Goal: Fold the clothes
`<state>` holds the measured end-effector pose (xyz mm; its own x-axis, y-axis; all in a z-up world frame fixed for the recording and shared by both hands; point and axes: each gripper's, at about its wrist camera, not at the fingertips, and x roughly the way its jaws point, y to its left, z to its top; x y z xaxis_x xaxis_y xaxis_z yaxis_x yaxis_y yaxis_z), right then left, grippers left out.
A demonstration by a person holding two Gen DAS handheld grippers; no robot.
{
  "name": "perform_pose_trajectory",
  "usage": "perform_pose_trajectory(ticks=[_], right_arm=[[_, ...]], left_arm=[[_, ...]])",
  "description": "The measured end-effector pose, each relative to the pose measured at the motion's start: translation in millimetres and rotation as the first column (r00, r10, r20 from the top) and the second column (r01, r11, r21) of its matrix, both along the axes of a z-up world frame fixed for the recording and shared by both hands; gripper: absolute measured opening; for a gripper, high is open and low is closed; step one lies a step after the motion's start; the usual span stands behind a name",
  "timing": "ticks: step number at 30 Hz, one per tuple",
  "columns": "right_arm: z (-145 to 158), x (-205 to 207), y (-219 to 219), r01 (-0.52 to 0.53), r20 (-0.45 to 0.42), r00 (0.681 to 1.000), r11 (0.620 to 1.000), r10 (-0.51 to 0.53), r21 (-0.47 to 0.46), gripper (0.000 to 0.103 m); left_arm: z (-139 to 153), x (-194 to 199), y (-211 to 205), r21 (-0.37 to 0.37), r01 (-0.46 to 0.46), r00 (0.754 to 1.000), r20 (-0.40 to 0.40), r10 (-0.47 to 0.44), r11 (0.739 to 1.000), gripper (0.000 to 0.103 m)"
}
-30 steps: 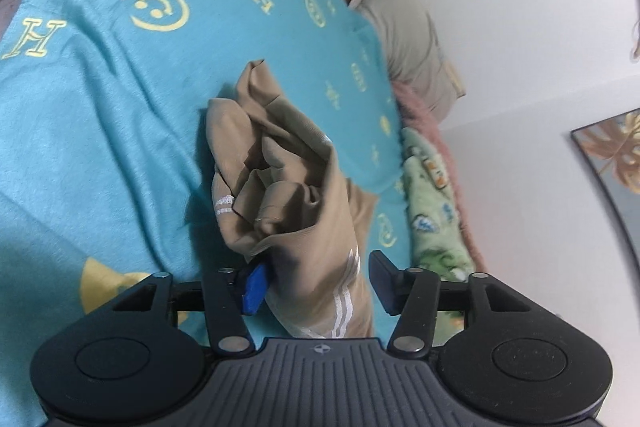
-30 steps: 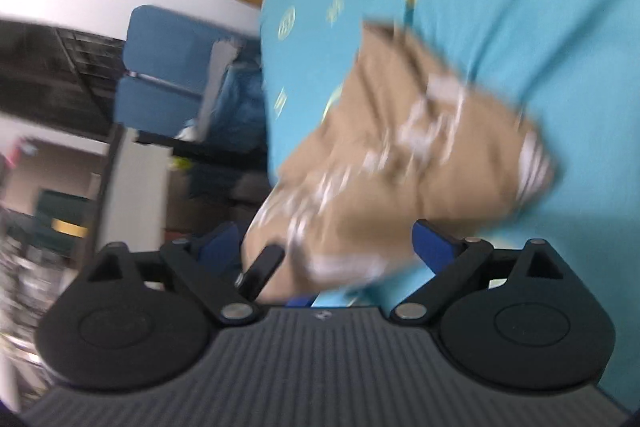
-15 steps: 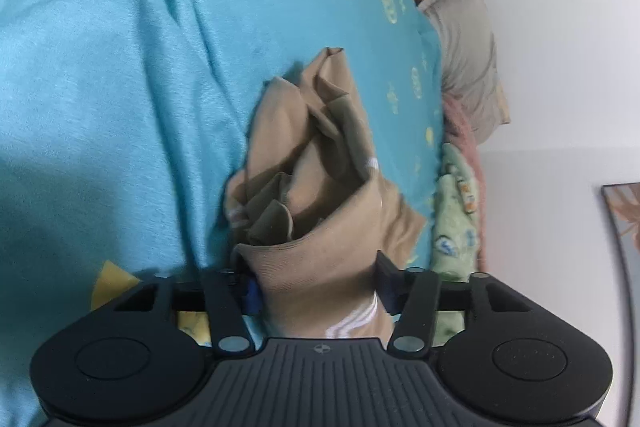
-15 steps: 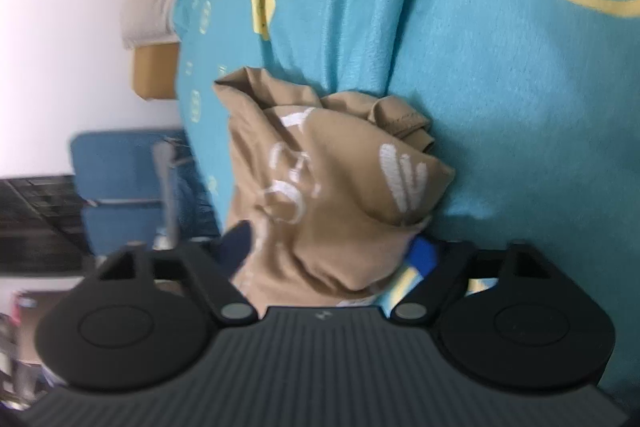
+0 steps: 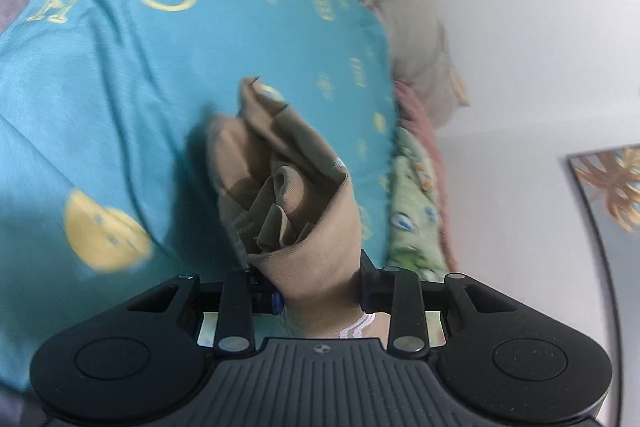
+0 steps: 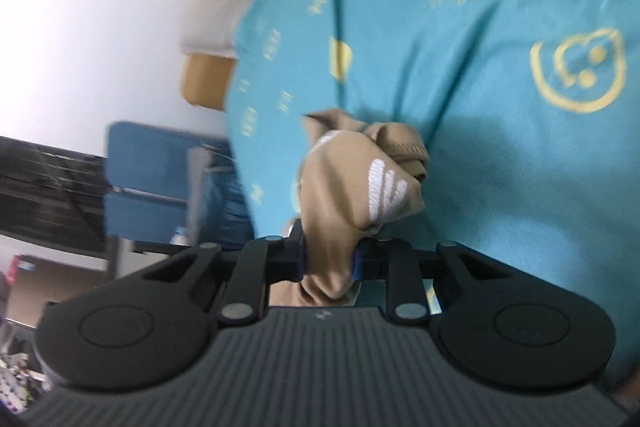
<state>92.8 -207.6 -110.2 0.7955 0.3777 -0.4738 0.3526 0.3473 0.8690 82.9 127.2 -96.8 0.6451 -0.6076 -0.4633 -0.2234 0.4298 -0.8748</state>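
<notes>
A crumpled tan garment [image 5: 288, 183] with white stripes hangs bunched above a turquoise bedspread [image 5: 160, 75]. My left gripper [image 5: 318, 297] is shut on one thick bunch of it, cloth filling the gap between the blue pads. In the right wrist view the same tan garment [image 6: 352, 183] shows a white striped logo, and my right gripper [image 6: 329, 263] is shut on another bunch of it. The cloth rises from both grips in loose folds, its far end trailing toward the bedspread [image 6: 480, 87].
Grey and tan pillows [image 5: 416, 27] and a green patterned blanket [image 5: 412, 211] lie along the white wall. A framed picture [image 5: 608, 187] hangs at right. Blue chairs [image 6: 152, 179] and dark shelving [image 6: 44, 191] stand beyond the bed's edge.
Both grippers have closed tighter on the tan garment and lifted it; the cloth now bunches higher off the bedspread, and both views have swung.
</notes>
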Motion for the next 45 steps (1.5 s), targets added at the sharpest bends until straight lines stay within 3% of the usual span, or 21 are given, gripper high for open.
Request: perform_pose_trajectory(ticks=[4,8,10,15,18,21,22,24,27,30,32,33,35,39,43,45], right_arm=[[37,-40,-34,0.041,0.077,0.996,0.999,-0.043,0.027,0.025],[61,-53,-86,0.094,0.075,0.993,0.995,-0.096,0.031,0.025],[73,-57,-115,0.126,0.07,0.989,0.992,-0.127,0.027,0.025],[121,-48,-219,0.266,0.125,0.959,0.96,-0.254,-0.092,0.025],[159,-41,-280,0.352,0.192,0.928,0.921,-0.319,-0.17,0.025],[198,-40,-330,0.455,0.301,0.875,0.854,-0.378,-0.252,0.025],[205,-42,-344,0.485,0.327,0.859,0.831,-0.393,-0.274,0.025],[178,-48,-353,0.48,0.273,0.871,0.824,-0.408,-0.301,0.025],[139,-57,-365,0.47,0.19,0.883,0.814,-0.429,-0.342,0.025],[99,-67,-378,0.455,0.107,0.886,0.804,-0.451,-0.382,0.025],[70,-74,-385,0.442,0.051,0.885,0.801,-0.463,-0.403,0.025],[50,-80,-379,0.429,0.027,0.89,0.814,-0.456,-0.393,0.025],[32,-91,-366,0.434,0.066,0.891,0.802,-0.449,-0.41,0.026],[35,-99,-355,0.462,0.077,0.873,0.767,-0.481,-0.446,0.03],[57,-109,-351,0.465,0.045,0.864,0.762,-0.501,-0.451,0.03],[72,-116,-344,0.46,0.048,0.866,0.754,-0.498,-0.469,0.031]], left_arm=[[45,-12,-30,-0.026,0.075,0.997,0.009,-0.075,0.997,0.034],[75,7,-91,-0.001,0.151,0.988,-0.015,-0.151,0.989,0.034],[84,27,-138,0.019,0.206,0.978,-0.026,-0.205,0.978,0.034],[108,78,-266,-0.045,0.313,0.949,-0.034,-0.314,0.949,0.034],[144,101,-350,-0.086,0.346,0.938,0.05,-0.342,0.934,0.034],[177,126,-434,-0.122,0.408,0.907,0.165,-0.387,0.905,0.035],[183,127,-457,-0.1,0.435,0.89,0.198,-0.411,0.895,0.036],[179,125,-490,-0.045,0.473,0.862,0.227,-0.452,0.88,0.036],[134,102,-517,-0.002,0.527,0.831,0.21,-0.515,0.85,0.036],[72,81,-514,0.056,0.574,0.811,0.097,-0.577,0.817,0.036],[42,67,-502,0.137,0.593,0.793,0.071,-0.605,0.794,0.036],[32,60,-496,0.161,0.601,0.782,0.088,-0.617,0.783,0.036],[23,55,-487,0.17,0.598,0.776,0.12,-0.619,0.783,0.045],[47,49,-480,0.283,0.614,0.727,0.16,-0.667,0.737,0.051],[101,25,-464,0.421,0.586,0.675,0.218,-0.705,0.692,0.085],[126,14,-453,0.481,0.534,0.66,0.278,-0.698,0.696,0.088]])
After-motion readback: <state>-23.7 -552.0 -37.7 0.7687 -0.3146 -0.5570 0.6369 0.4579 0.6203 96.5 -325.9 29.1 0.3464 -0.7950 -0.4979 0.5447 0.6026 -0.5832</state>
